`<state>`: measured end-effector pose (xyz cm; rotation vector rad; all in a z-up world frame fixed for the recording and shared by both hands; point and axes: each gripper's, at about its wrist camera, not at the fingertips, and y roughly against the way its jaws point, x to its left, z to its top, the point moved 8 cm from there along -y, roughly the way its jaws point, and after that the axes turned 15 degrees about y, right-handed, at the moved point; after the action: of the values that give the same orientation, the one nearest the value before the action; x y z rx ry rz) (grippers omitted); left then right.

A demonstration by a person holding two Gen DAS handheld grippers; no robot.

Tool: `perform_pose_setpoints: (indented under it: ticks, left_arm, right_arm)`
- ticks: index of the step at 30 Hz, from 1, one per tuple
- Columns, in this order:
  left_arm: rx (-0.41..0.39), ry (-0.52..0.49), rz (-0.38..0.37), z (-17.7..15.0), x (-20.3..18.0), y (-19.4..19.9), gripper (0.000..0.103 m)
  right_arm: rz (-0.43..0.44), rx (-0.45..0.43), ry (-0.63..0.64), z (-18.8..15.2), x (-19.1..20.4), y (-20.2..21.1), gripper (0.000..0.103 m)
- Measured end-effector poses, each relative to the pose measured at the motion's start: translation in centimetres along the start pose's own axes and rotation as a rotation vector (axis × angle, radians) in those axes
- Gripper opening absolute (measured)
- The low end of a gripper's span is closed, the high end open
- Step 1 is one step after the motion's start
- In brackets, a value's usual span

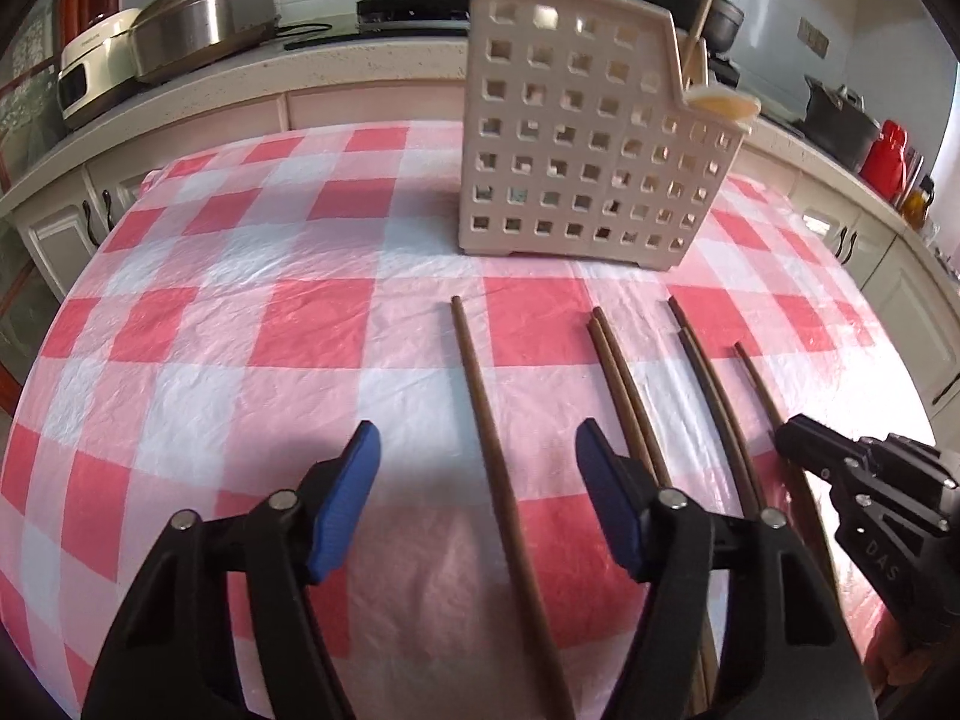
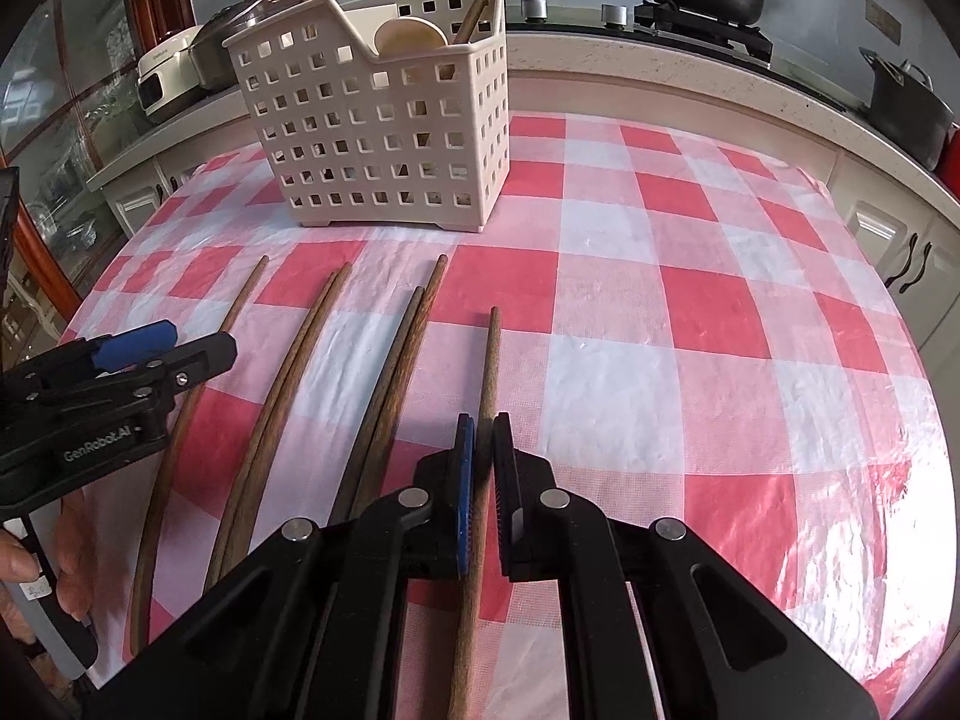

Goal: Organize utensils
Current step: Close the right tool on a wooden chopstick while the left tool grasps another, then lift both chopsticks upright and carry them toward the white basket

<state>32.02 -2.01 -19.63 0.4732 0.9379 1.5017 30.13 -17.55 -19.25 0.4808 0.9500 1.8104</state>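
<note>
On the counter (image 2: 690, 276), covered by a red-and-white checked cloth, six dark brown wooden chopsticks lie roughly parallel, tips pointing toward a basket. Each is long, slender and round, tapering toward the far end, with visible wood grain.

Layout, from the right wrist view:
- leftmost chopstick (image 2: 180, 420): single, lying apart from the others.
- first pair (image 2: 288, 384): two sticks side by side, touching along much of their length.
- second pair (image 2: 402, 372): two sticks side by side, one tip reaching farther than the other.
- rightmost chopstick (image 2: 487, 360): single, running between the jaws of the right gripper (image 2: 483, 438).

Right gripper: jaws closed on the rightmost chopstick, pads against both sides of the shaft.

Left gripper (image 1: 477, 450): jaws spread wide, straddling the leftmost chopstick (image 1: 486, 414) without touching it.

The basket (image 2: 384, 120) is cream plastic with square perforations, standing upright beyond the chopstick tips. It holds a pale cup (image 2: 411, 33) and wooden utensil handles (image 2: 480, 0).
</note>
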Motion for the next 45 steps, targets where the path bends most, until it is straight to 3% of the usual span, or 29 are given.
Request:
perform_pose_setpoints:
  ticks: [8, 13, 21, 32, 45]
  left_arm:
    - [-0.016, -0.075, 0.036, -0.2, -1.1, -0.7, 0.039]
    - [-0.011, -0.084, 0.029, 0.2, -1.0, -0.8, 0.008]
    - [-0.026, -0.057, -0.033, 0.0, -0.5, 0.8, 0.006]
    - [-0.153, -0.023, -0.115, 1.4, 0.1, 7.3, 0.006]
    - [-0.289, -0.048, -0.161, 1.9, -0.5, 14.3, 0.006]
  right_arm:
    - [-0.018, 0.017, 0.046, 0.6, 0.2, -0.5, 0.008]
    - [-0.012, 0.017, 0.059, 0.9, 0.1, -0.8, 0.007]
    - [-0.001, -0.057, 0.012, 1.3, -0.3, 1.1, 0.006]
    - [-0.034, -0.244, -0.025, 3.8, -0.9, 7.6, 0.006]
    - [-0.062, -0.369, -0.005, 5.3, 0.1, 14.0, 0.006]
